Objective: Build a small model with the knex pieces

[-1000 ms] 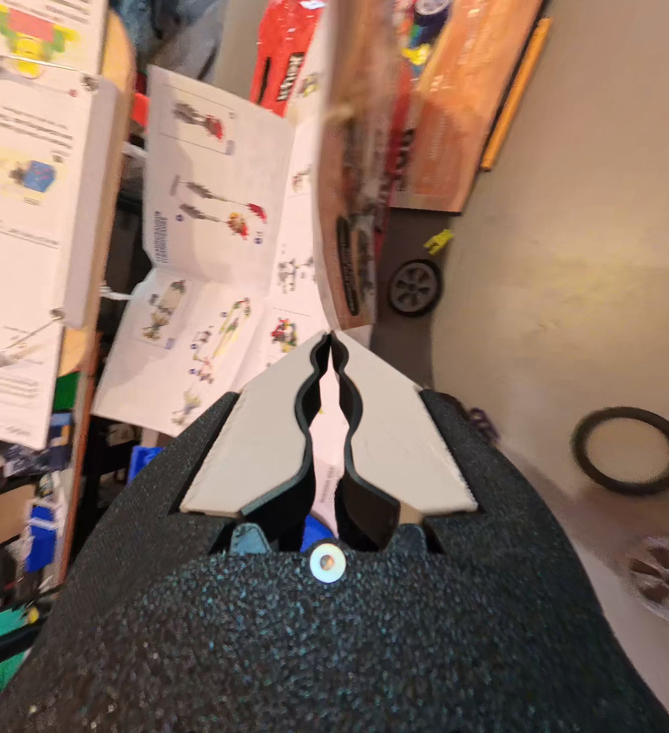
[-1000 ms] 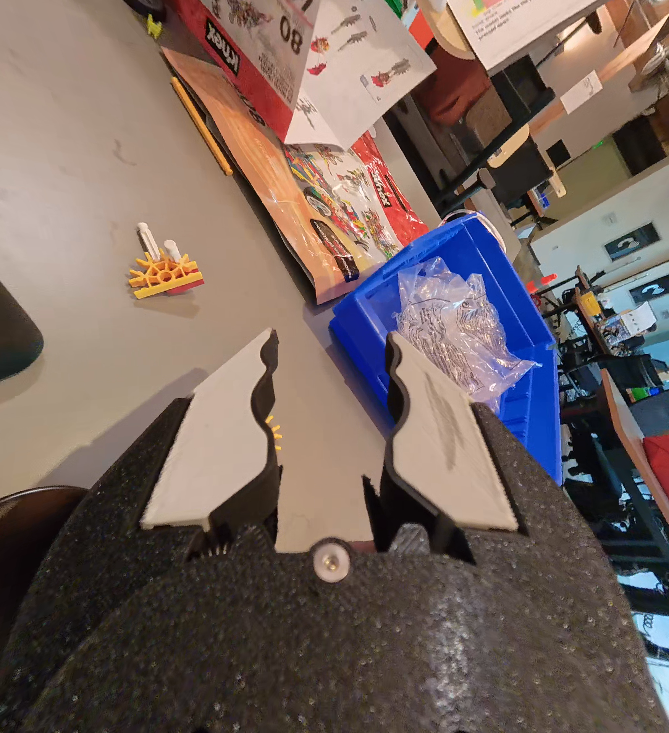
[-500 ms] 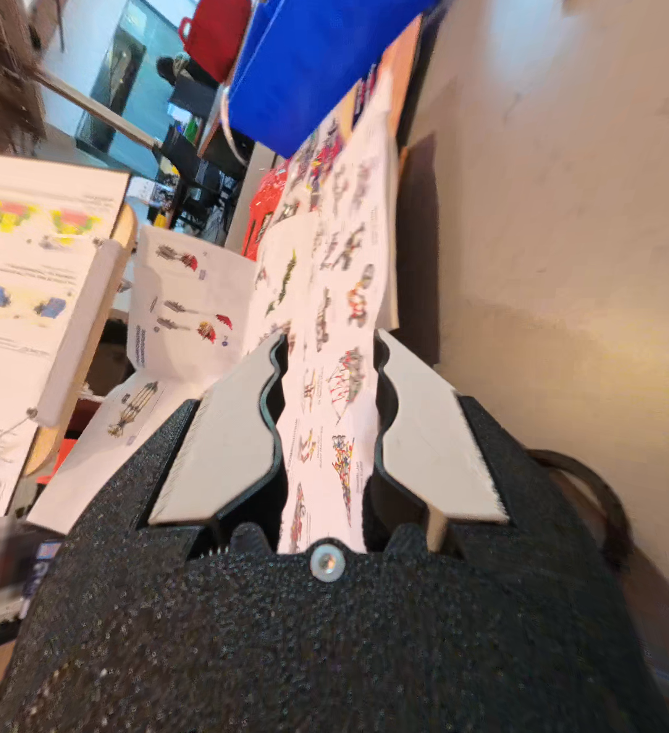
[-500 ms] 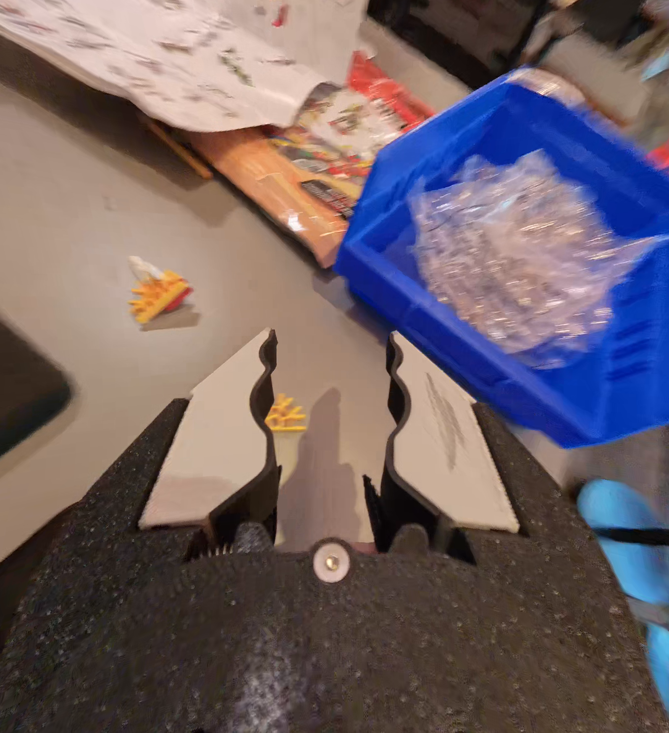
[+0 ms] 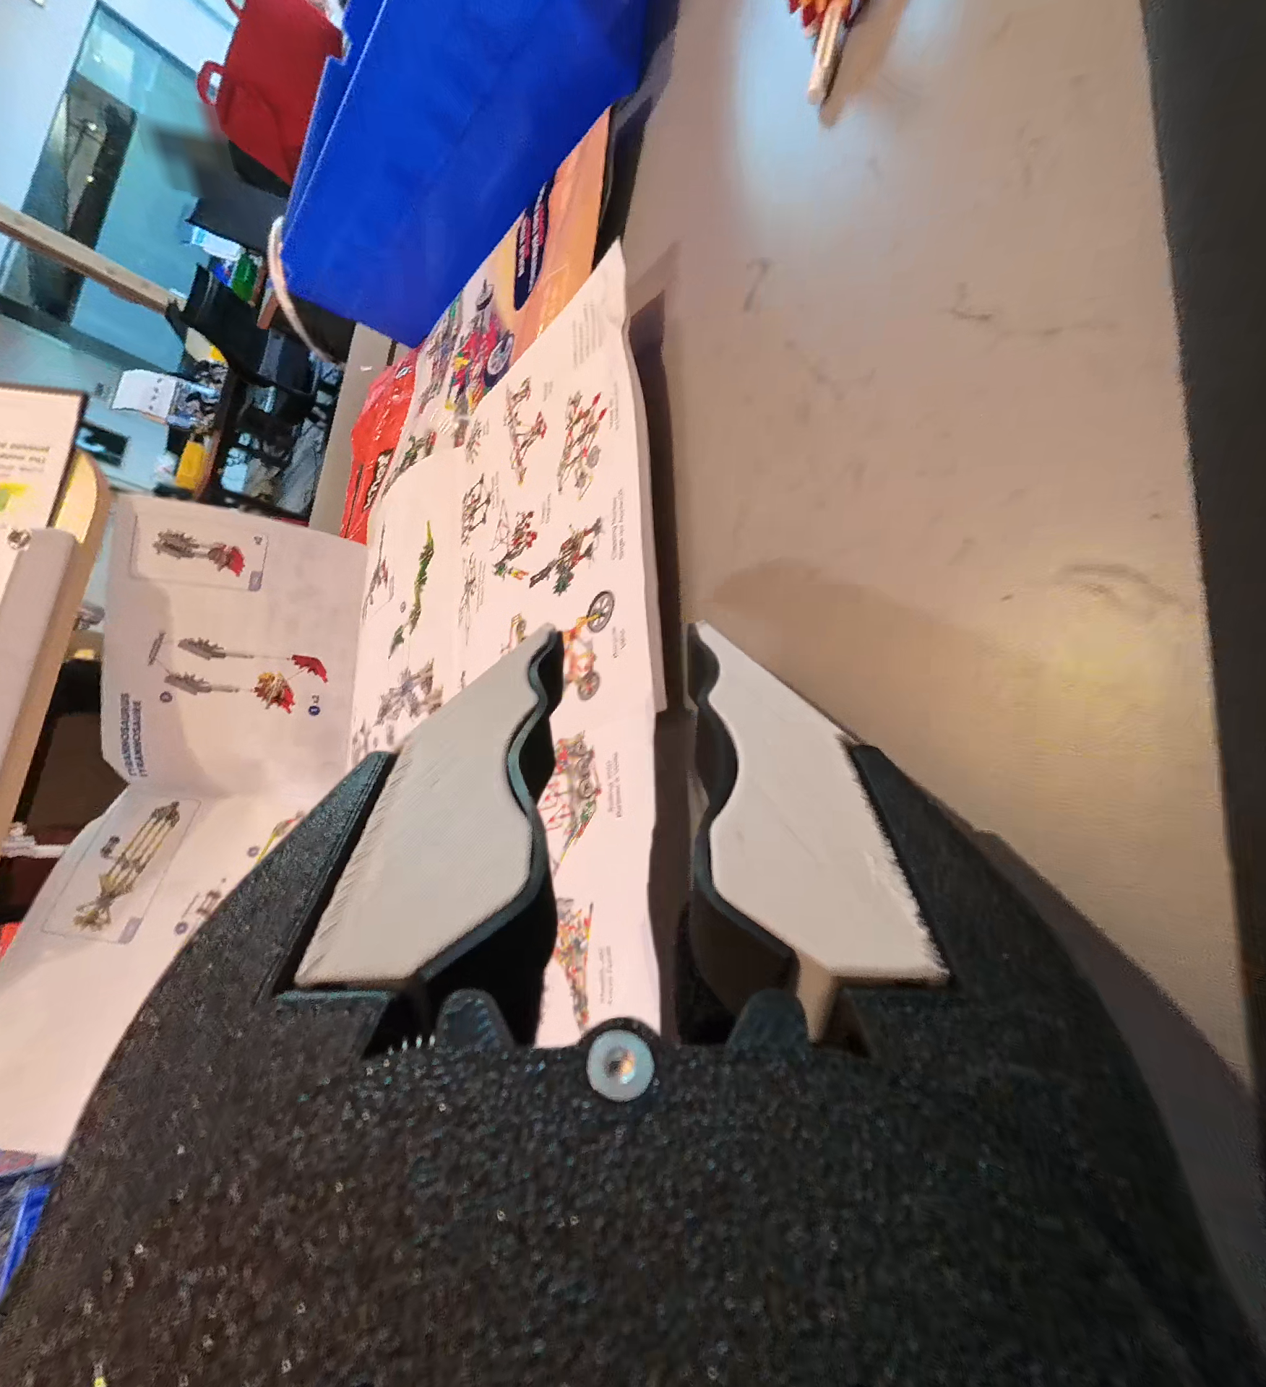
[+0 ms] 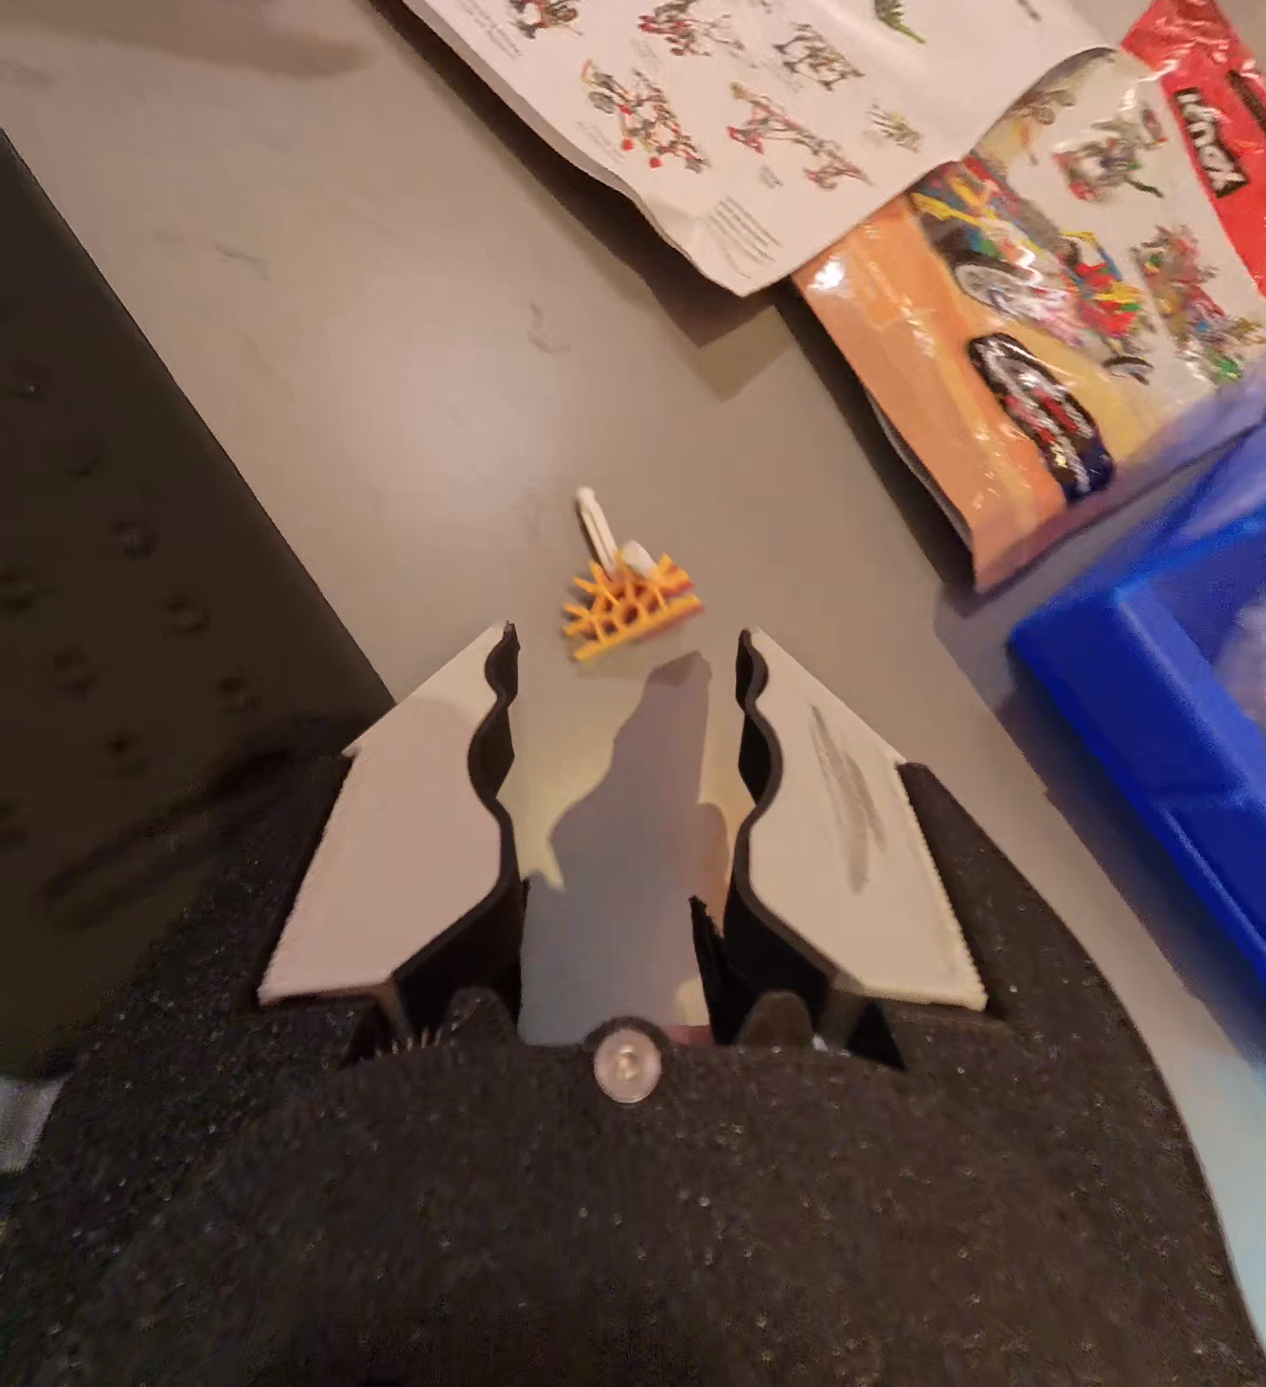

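Note:
My left gripper is open and empty, low over the edge of a white instruction sheet printed with small model pictures. My right gripper is open and empty above the grey table. Just beyond its tips lies a small yellow and red toy assembly with white rods. The same assembly shows blurred at the top of the left wrist view. The instruction sheet also shows at the top of the right wrist view.
A blue bin with a clear plastic bag stands right of the right gripper; it also shows in the left wrist view. An orange toy package and red bag lie beside it. A dark mat lies left. About 25 cm separates my left fingertips from my right. To the orange toy package: right tips about 20 cm, left tips about 25 cm.
My left gripper opened and let go of the sheet, which now lies flat on the table. My right gripper swung left from the blue bin to the yellow toy assembly.

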A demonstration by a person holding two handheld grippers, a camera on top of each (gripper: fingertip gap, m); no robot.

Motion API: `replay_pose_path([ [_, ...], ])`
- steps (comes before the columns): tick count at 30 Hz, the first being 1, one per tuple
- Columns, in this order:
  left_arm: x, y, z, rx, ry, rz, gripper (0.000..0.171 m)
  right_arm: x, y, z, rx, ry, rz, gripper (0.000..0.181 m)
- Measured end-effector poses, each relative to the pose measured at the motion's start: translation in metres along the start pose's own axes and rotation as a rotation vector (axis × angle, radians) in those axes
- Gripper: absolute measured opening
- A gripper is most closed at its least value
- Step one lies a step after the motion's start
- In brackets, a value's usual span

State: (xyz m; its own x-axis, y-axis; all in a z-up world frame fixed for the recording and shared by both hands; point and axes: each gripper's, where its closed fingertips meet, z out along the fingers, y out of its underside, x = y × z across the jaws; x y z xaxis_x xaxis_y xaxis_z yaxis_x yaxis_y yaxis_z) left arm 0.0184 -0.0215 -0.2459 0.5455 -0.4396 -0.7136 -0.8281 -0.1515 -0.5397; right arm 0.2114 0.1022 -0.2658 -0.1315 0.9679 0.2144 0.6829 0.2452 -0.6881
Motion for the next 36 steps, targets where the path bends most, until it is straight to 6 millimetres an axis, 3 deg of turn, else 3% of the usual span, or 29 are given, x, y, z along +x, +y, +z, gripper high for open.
replay_pose_path([
  [2, 0.007, -0.007, 0.001, 0.016, 0.033, -0.013, 0.028, -0.007, -0.004, 0.015, -0.016, -0.009, 0.02, 0.049],
  [4, 0.008, -0.013, 0.001, 0.032, 0.031, -0.001, 0.028, -0.015, -0.024, 0.02, 0.04, -0.036, 0.061, 0.02],
  [5, 0.011, -0.017, 0.002, 0.042, 0.048, -0.006, 0.028, -0.019, -0.035, 0.024, 0.061, -0.043, 0.073, 0.019],
  [7, 0.018, -0.021, 0.004, 0.048, 0.072, -0.007, 0.029, -0.036, -0.056, 0.038, 0.068, -0.085, 0.051, 0.019],
  [9, 0.025, -0.026, 0.008, 0.051, 0.096, 0.0, 0.029, -0.044, -0.061, 0.051, -0.001, -0.063, -0.01, 0.024],
  [11, 0.032, -0.028, 0.011, 0.037, 0.12, 0.007, 0.03, -0.036, -0.06, 0.044, -0.037, 0.03, -0.042, 0.048],
  [12, 0.034, -0.027, 0.011, 0.033, 0.123, 0.019, 0.031, -0.029, -0.058, 0.034, -0.034, 0.068, -0.014, 0.05],
  [15, 0.036, -0.027, 0.011, 0.039, 0.129, 0.025, 0.031, 0.009, -0.027, -0.007, -0.051, 0.225, 0.164, 0.052],
  [18, 0.035, -0.029, 0.013, 0.049, 0.14, 0.008, 0.031, 0.048, 0.039, -0.042, -0.19, 0.408, 0.326, 0.054],
  [20, 0.036, -0.029, 0.014, 0.051, 0.15, -0.003, 0.031, 0.054, 0.07, -0.049, -0.271, 0.442, 0.403, 0.054],
  [21, 0.036, -0.028, 0.014, 0.048, 0.154, -0.005, 0.031, 0.051, 0.077, -0.048, -0.288, 0.427, 0.422, 0.054],
  [25, 0.038, -0.028, 0.016, 0.041, 0.159, -0.006, 0.031, 0.037, 0.06, -0.03, -0.26, 0.327, 0.389, 0.027],
  [30, 0.038, -0.033, 0.021, 0.037, 0.151, -0.021, 0.032, 0.008, 0.001, 0.017, -0.174, 0.109, 0.293, 0.022],
  [33, 0.037, -0.039, 0.024, 0.033, 0.145, -0.043, 0.034, -0.016, -0.034, 0.045, -0.152, 0.036, 0.175, 0.048],
  [36, 0.024, -0.039, 0.028, -0.004, 0.057, -0.016, 0.044, -0.017, -0.061, 0.048, -0.075, 0.15, 0.083, 0.066],
])
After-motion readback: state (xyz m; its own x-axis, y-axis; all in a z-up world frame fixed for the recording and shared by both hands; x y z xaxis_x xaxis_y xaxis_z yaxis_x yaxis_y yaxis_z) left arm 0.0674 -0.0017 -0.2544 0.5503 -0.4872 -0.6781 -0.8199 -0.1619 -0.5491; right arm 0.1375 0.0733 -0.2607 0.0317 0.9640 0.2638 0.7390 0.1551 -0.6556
